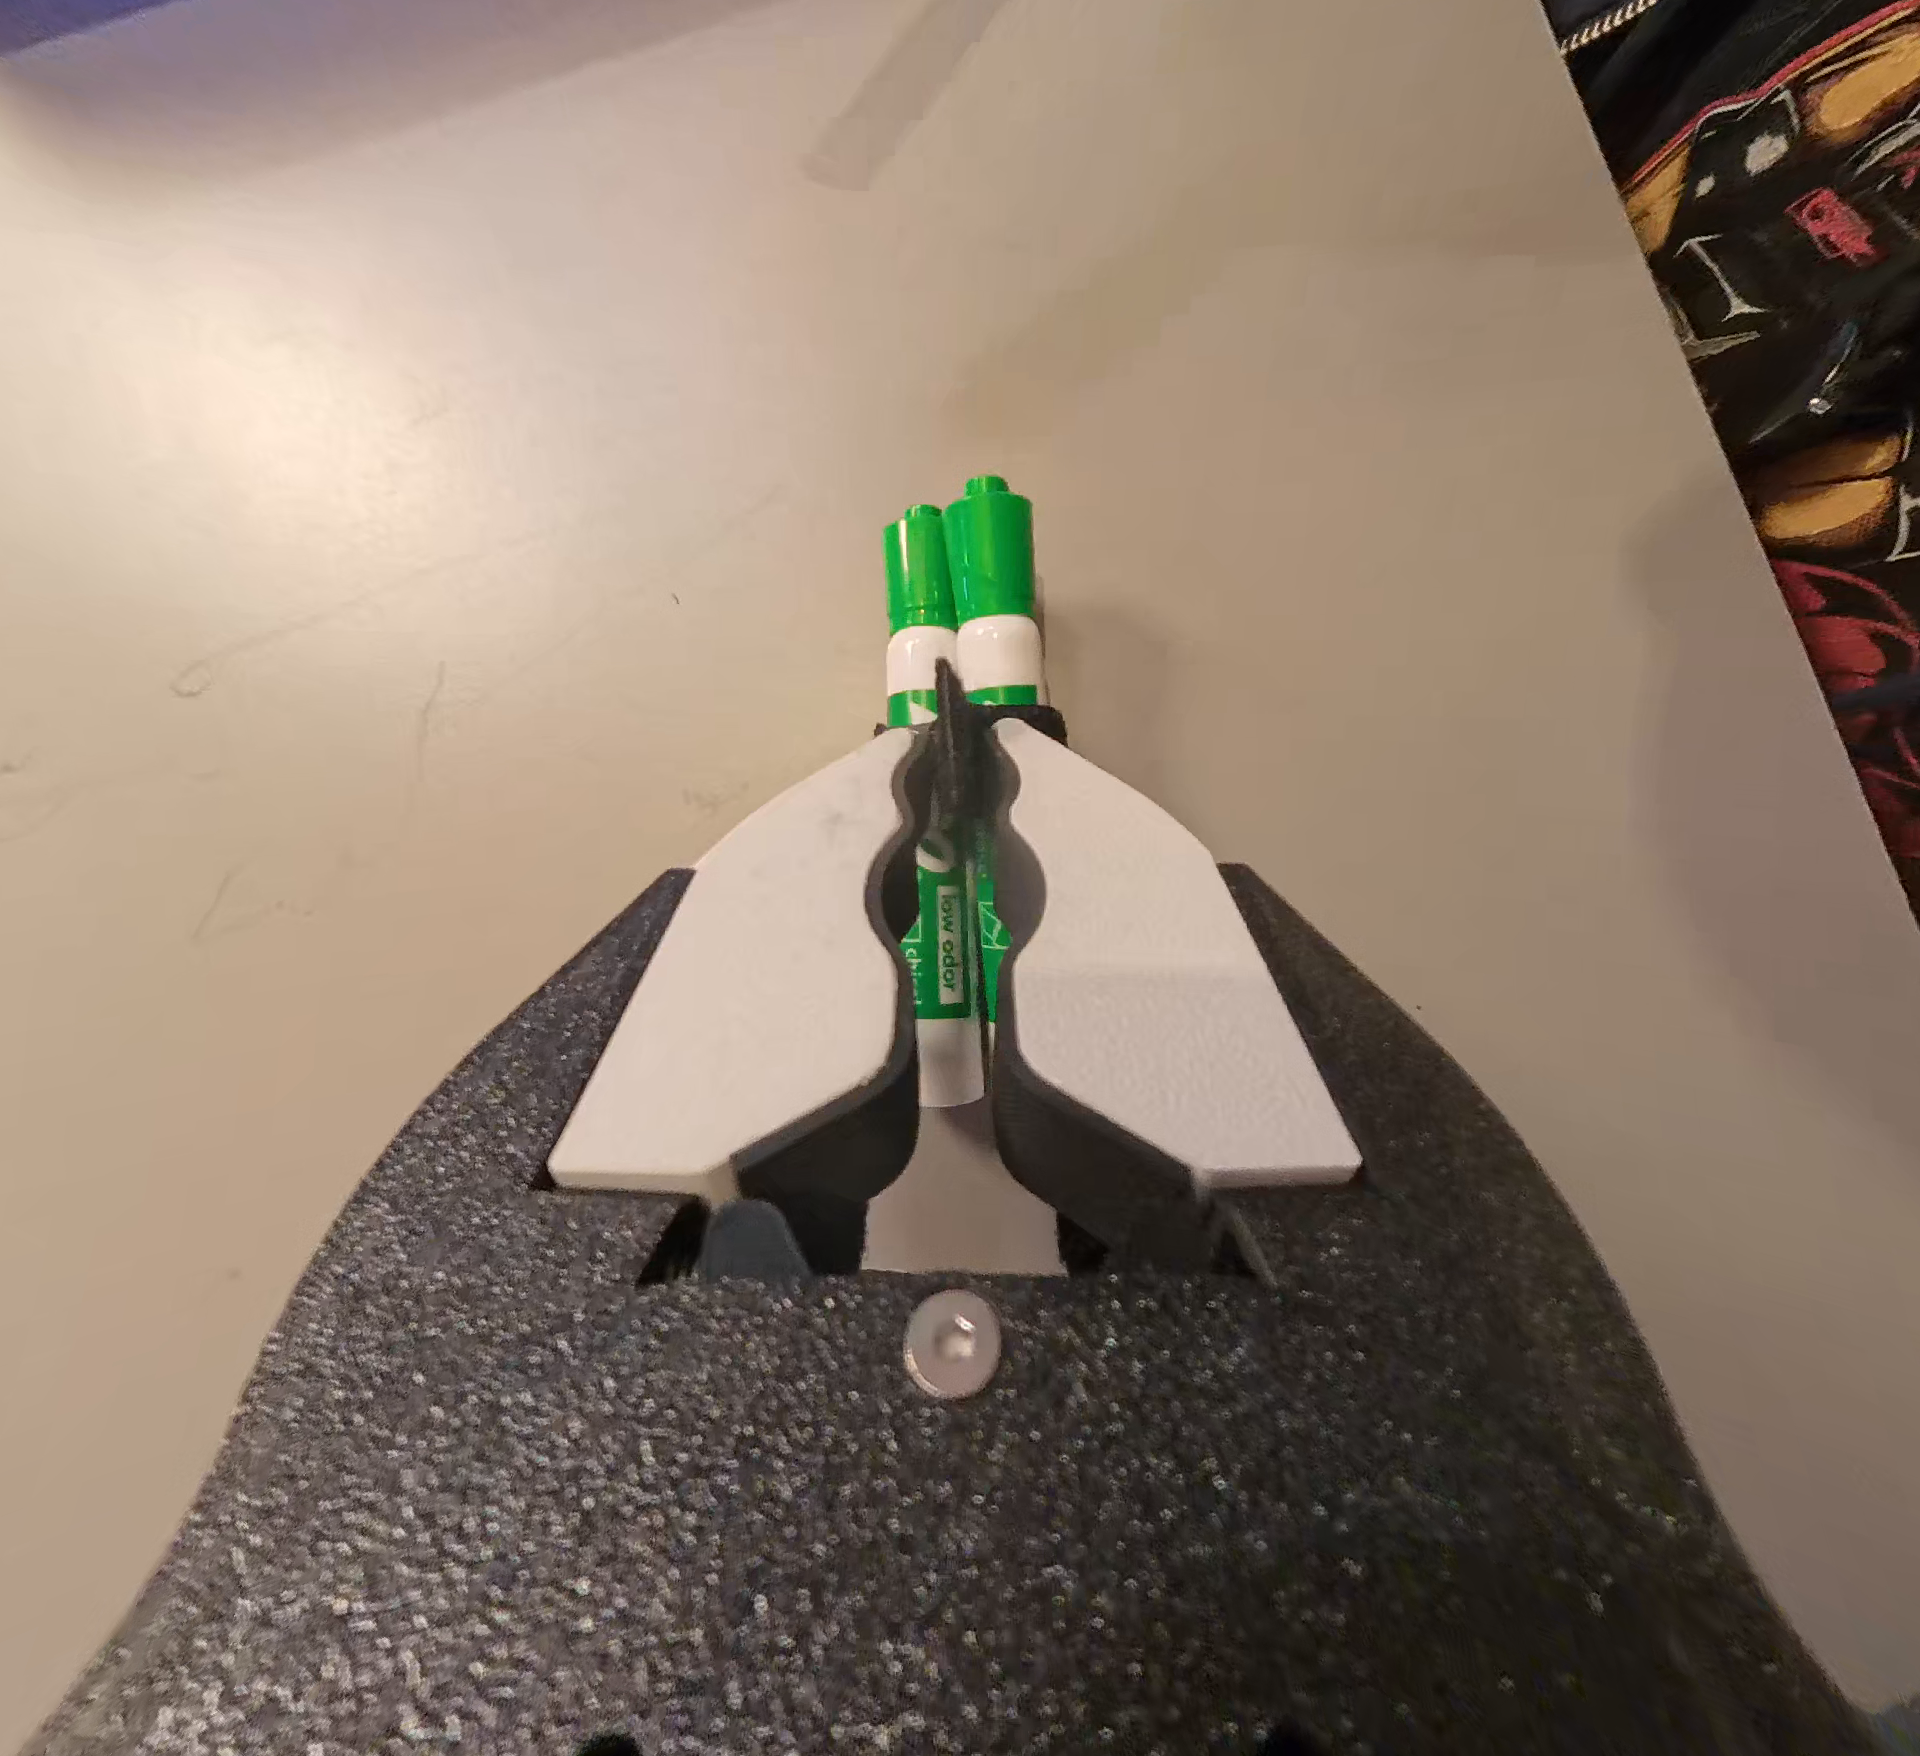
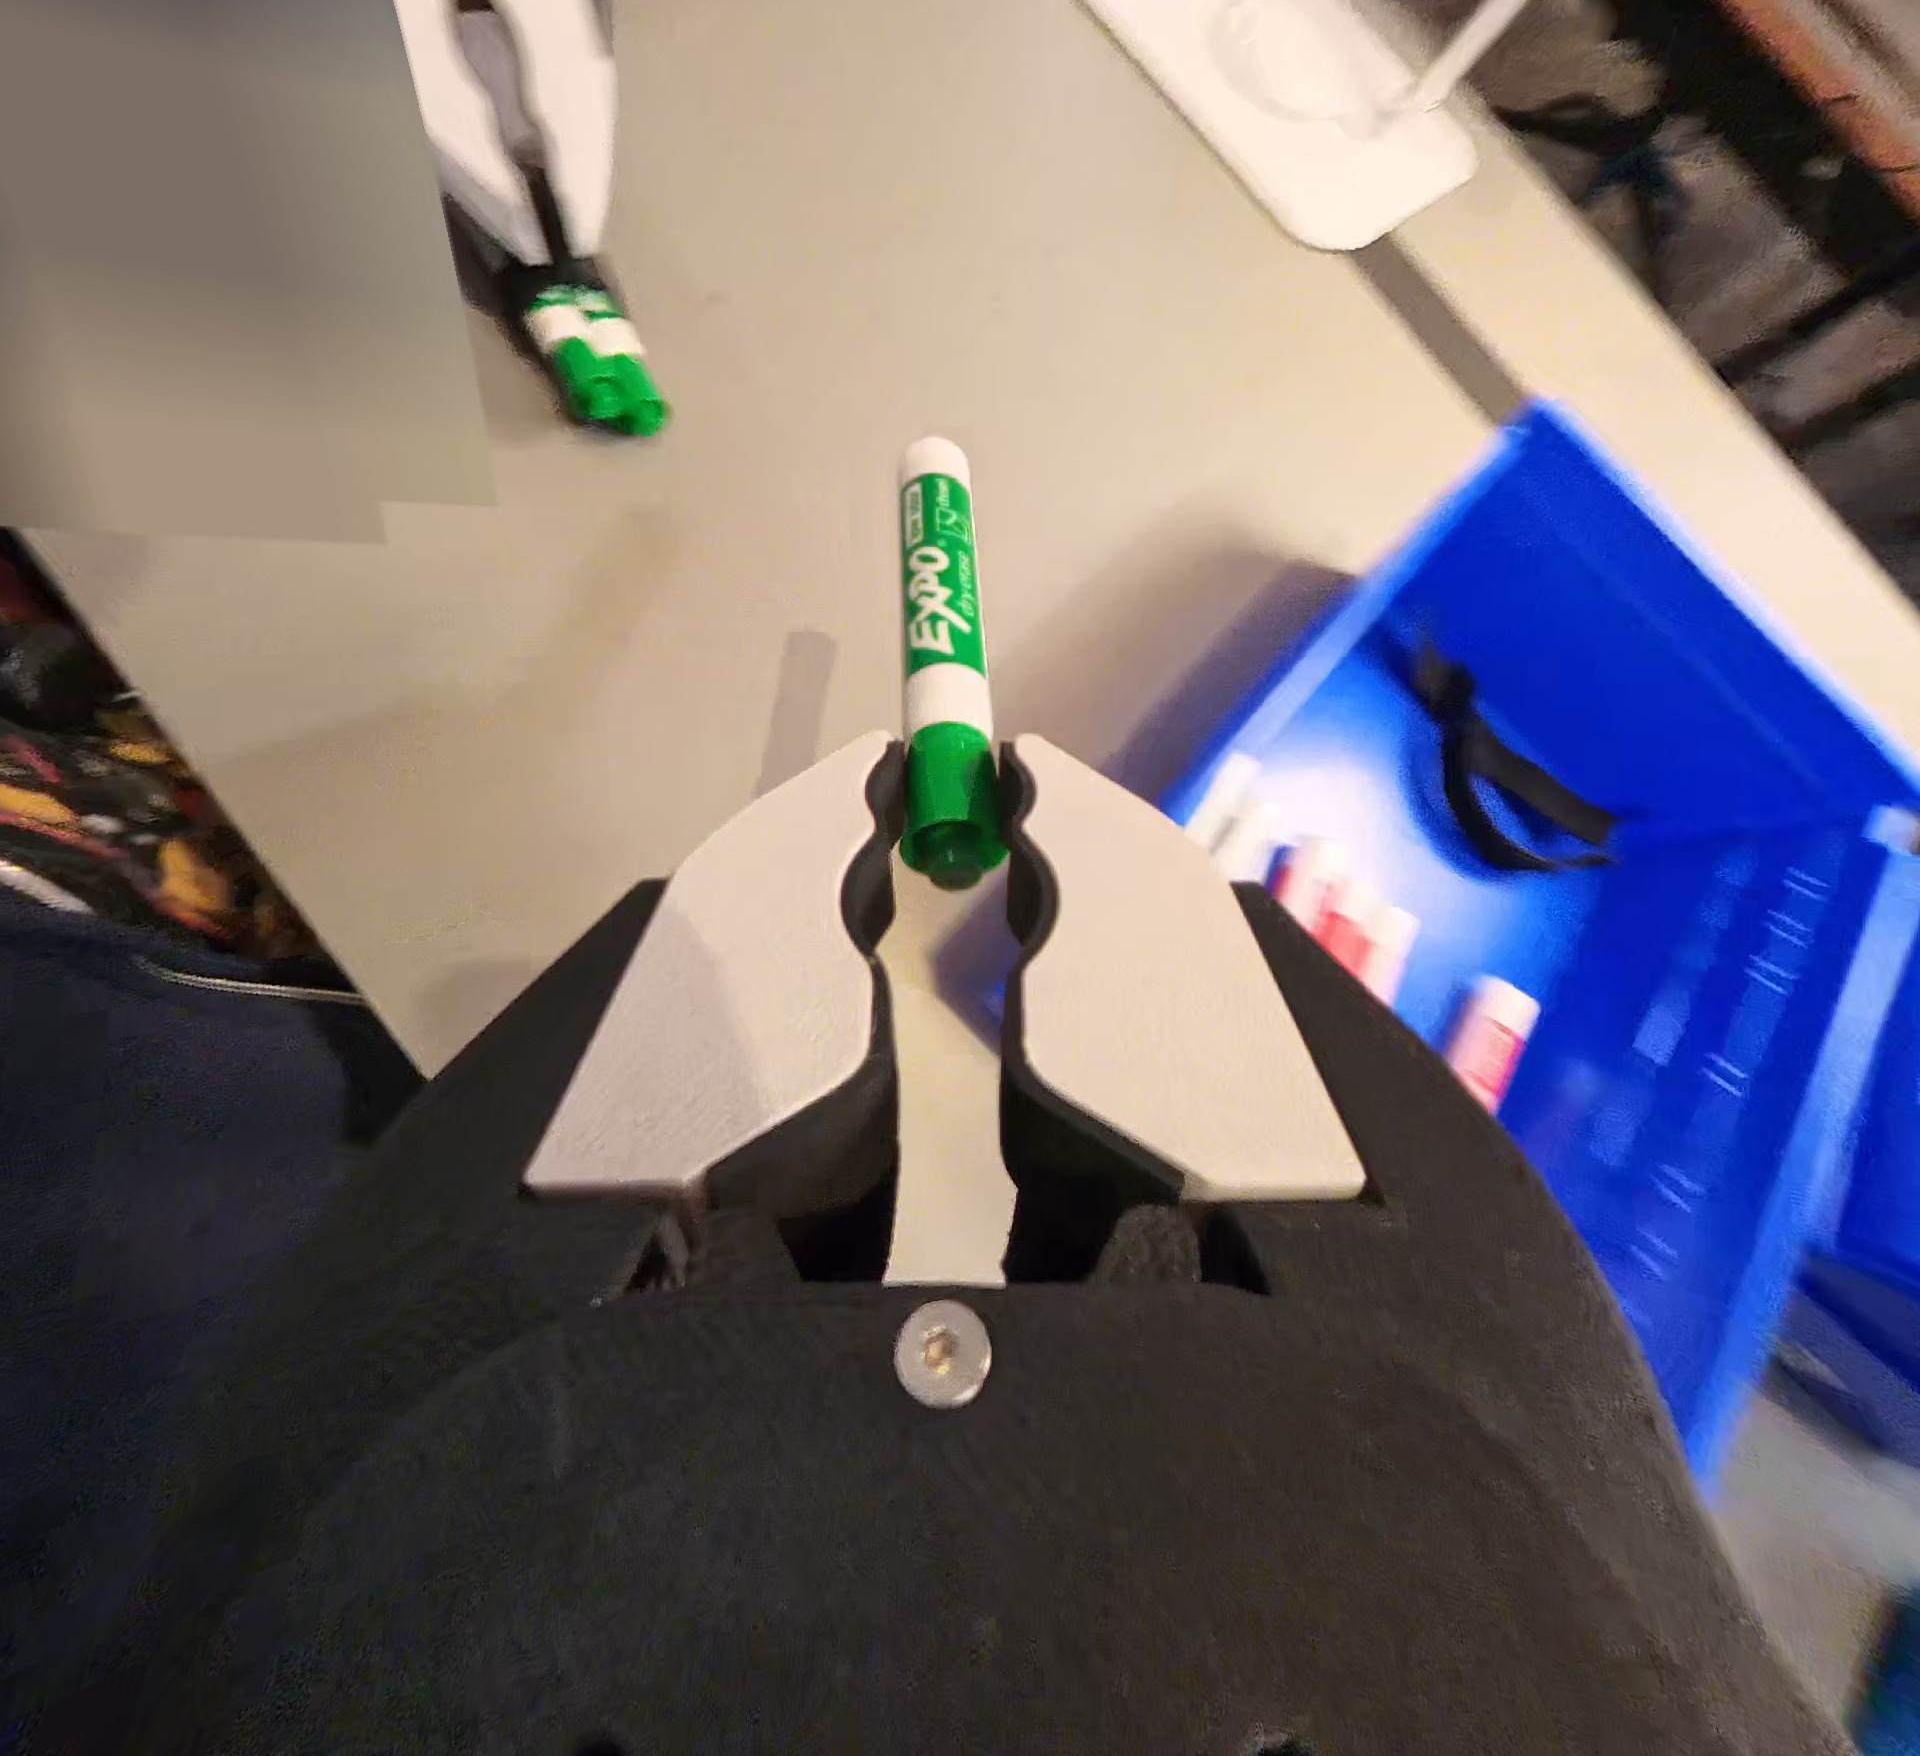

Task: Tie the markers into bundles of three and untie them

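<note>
My left gripper (image 1: 954,745) is shut on a black tie (image 1: 948,719) that wraps a bundle of green markers (image 1: 992,563). The bundle lies under my fingers, green caps pointing away, on the beige table (image 1: 520,356). The right wrist view shows this gripper (image 2: 551,252) at the upper left with the bundle (image 2: 597,356) at its tips. My right gripper (image 2: 951,771) is shut on the green cap of a single green marker (image 2: 940,605). That marker points forward, white end away, above the table.
A blue bin (image 2: 1662,584) stands to the right, holding red markers (image 2: 1351,917) and a loose black tie (image 2: 1496,792). A white stand base (image 2: 1278,75) sits at the back. A person's dark patterned clothing (image 1: 1766,252) borders the table edge.
</note>
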The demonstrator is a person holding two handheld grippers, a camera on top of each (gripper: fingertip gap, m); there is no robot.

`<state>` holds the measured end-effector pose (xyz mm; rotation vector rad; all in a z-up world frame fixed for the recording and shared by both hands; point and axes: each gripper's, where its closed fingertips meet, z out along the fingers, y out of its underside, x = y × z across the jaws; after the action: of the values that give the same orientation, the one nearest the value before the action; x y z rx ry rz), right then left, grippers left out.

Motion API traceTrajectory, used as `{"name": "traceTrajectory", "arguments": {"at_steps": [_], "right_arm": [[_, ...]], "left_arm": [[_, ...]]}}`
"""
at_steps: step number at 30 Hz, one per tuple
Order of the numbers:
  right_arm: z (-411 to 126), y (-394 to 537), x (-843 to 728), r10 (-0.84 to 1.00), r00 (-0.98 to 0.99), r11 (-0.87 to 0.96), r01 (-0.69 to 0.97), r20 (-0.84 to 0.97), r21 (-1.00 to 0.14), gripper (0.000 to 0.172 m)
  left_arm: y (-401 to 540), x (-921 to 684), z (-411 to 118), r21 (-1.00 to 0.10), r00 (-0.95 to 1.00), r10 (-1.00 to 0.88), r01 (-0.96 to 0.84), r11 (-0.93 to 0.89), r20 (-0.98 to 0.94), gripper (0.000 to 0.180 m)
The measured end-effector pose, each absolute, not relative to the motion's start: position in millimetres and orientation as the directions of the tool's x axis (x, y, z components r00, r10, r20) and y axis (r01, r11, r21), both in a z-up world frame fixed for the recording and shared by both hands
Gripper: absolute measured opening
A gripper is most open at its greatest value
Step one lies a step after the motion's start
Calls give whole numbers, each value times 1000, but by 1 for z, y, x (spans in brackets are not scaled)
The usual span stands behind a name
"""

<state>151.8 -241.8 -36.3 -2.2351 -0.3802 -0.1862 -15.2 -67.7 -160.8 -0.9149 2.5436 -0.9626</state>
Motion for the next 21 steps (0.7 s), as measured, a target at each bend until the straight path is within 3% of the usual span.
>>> {"name": "traceTrajectory", "arguments": {"at_steps": [1,6,11,15,21], "right_arm": [[-25,-250,171,154,948,-612,313,279,-727,17],[-35,-282,267,-73,956,-734,142,284,-664,17],[-97,-272,289,-67,971,-816,79,230,-572,17],[-127,-262,295,-82,975,-843,42,205,-537,16],[-160,-269,292,-15,982,-920,59,186,-387,18]], "left_arm": [[-68,-15,-161,-669,-764,-645,-464,580,-29,9],[-68,-16,-161,-665,-767,-641,-461,588,-35,9],[-68,-15,-161,-663,-763,-645,-464,587,-37,9],[-68,-14,-161,-666,-759,-650,-466,582,-37,9],[-68,-15,-161,-668,-761,-647,-464,582,-35,9]]}}
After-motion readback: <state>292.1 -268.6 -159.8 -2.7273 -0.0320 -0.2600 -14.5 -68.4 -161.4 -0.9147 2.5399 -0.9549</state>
